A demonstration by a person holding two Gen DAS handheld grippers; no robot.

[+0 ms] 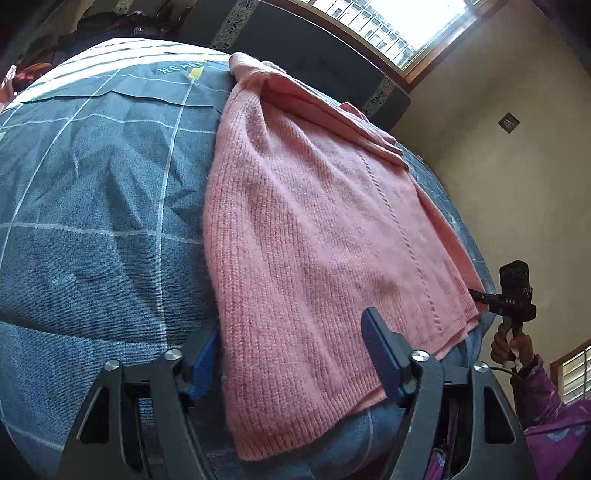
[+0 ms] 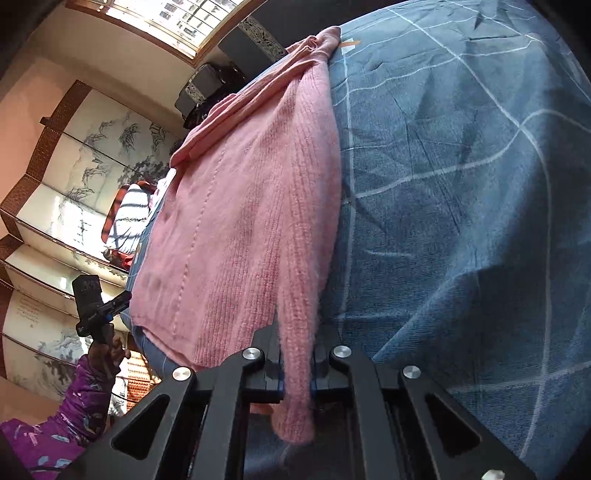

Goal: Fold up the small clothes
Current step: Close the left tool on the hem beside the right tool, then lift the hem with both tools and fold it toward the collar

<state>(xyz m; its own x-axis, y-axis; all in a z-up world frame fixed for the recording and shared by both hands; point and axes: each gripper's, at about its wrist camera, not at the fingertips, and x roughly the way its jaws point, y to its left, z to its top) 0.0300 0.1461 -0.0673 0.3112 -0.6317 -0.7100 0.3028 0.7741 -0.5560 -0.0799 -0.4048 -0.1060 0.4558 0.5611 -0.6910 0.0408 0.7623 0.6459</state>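
Note:
A pink knitted sweater (image 1: 314,221) lies flat on the blue checked bedspread (image 1: 92,221), sleeves folded in at its far end. My left gripper (image 1: 291,328) is open over the near hem. One blue finger (image 1: 205,365) is at the sweater's left edge and the other finger (image 1: 380,354) rests on top of the knit. My right gripper (image 2: 297,343) is shut on the sweater (image 2: 240,221) at its other hem corner, and a band of pink knit runs down between its fingers. Each view shows the other gripper at the hem, the right gripper (image 1: 480,295) and the left gripper (image 2: 123,299).
A dark headboard (image 1: 325,62) and a bright window (image 1: 399,22) stand beyond the bed. A painted folding screen (image 2: 74,192) and a pile of striped clothes (image 2: 129,214) lie past the bed's left side. A hand (image 1: 511,343) in a purple sleeve holds the right gripper.

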